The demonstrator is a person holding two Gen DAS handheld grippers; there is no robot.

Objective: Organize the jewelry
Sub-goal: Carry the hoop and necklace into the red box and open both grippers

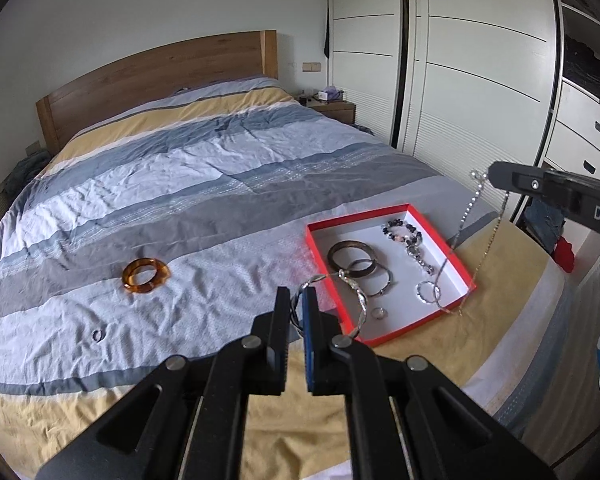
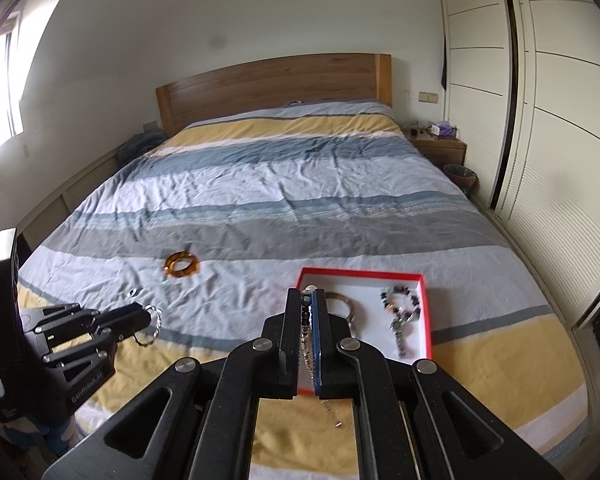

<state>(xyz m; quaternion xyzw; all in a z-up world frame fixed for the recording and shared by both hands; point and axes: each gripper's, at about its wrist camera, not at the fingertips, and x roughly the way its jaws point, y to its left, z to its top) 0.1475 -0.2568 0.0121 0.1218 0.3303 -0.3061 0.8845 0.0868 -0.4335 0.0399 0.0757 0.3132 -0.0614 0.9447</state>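
A red-rimmed box [image 1: 444, 232] with a white floor lies on the bed and holds dark bangles [image 1: 350, 258], a beaded bracelet [image 1: 404, 232] and a small ring [image 1: 379, 312]. My left gripper [image 1: 296, 304] is shut on a silver bangle [image 1: 360, 300] held just left of the box. My right gripper [image 2: 309, 300] is shut on a silver chain necklace [image 1: 466, 216] that hangs down over the box's right side [image 2: 426, 312]. An amber bangle [image 1: 145, 275] and a small ring [image 1: 97, 335] lie on the bedspread to the left.
The striped bedspread [image 1: 204, 184] covers a bed with a wooden headboard [image 2: 276, 84]. White wardrobe doors [image 1: 460, 60] stand along the right. A nightstand [image 2: 440, 144] and a bin [image 2: 460, 176] are at the far right of the bed.
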